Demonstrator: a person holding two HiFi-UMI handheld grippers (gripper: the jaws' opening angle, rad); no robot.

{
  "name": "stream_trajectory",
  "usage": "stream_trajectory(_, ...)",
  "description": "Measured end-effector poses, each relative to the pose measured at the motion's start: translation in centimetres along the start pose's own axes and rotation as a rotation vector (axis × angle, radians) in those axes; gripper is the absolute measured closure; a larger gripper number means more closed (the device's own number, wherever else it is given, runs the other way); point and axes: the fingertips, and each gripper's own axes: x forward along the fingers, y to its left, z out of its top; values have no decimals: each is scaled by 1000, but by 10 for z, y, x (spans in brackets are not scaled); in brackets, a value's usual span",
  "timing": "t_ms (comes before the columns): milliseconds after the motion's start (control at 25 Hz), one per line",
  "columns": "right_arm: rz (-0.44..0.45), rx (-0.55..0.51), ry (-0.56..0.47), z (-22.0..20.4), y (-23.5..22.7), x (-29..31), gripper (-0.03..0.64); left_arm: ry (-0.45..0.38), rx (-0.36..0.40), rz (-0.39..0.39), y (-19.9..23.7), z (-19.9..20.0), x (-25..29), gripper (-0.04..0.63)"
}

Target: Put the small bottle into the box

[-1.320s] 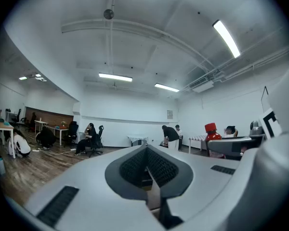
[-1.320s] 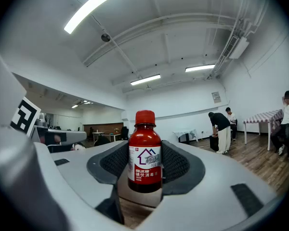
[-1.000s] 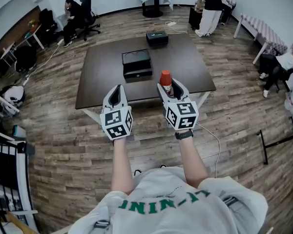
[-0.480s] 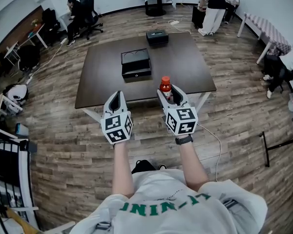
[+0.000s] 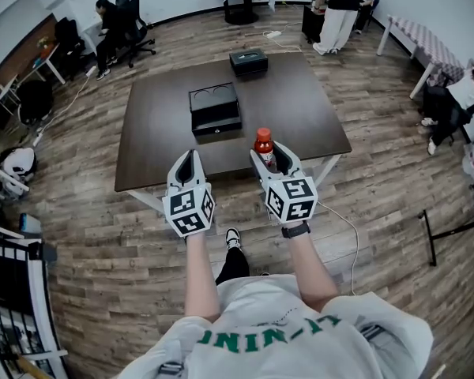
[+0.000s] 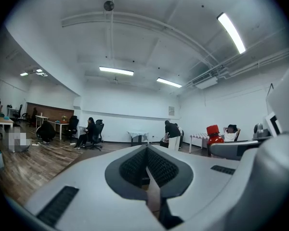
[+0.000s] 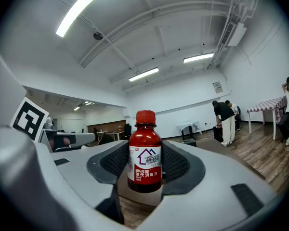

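My right gripper [image 5: 269, 158] is shut on a small red bottle [image 5: 264, 144] with a red cap, held upright just above the near edge of the dark table [image 5: 300, 109]. In the right gripper view the small red bottle [image 7: 145, 152] stands between the two dark pads, white label facing me. My left gripper [image 5: 186, 162] hovers at the same height to the left, jaws closed with nothing in them; its view shows the pads [image 6: 135, 167] meeting. An open black box [image 5: 216, 108] sits mid-table beyond both grippers.
A second, smaller black box [image 5: 248, 61] rests at the table's far edge. Around the table lies wooden floor; people sit at the far left, stand at the back right, and one sits at the right edge. A cable [image 5: 344, 223] runs along the floor by the right table leg.
Both grippers and the bottle have moved slightly forward toward the table as the person stepped closer; the table now looks nearer. The grip on the bottle is unchanged.
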Motion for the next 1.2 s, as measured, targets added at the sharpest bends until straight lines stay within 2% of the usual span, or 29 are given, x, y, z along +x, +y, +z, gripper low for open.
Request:
stream_trajectory(240,-10,-13,-30,29,-14,86,393,-42,5,-39,35,33,82,584)
stream_trajectory(480,5,-30,-39,47,-1,169,391,-61,19,-47,83,58,145,583)
stream_trajectory(880,16,-2,10,15,21,275,391,-11,15,-89,149,32,217,584)
stream_trajectory(1200,4,17,65,-8,1,328,391,41,-1,-92,175,8,269,584)
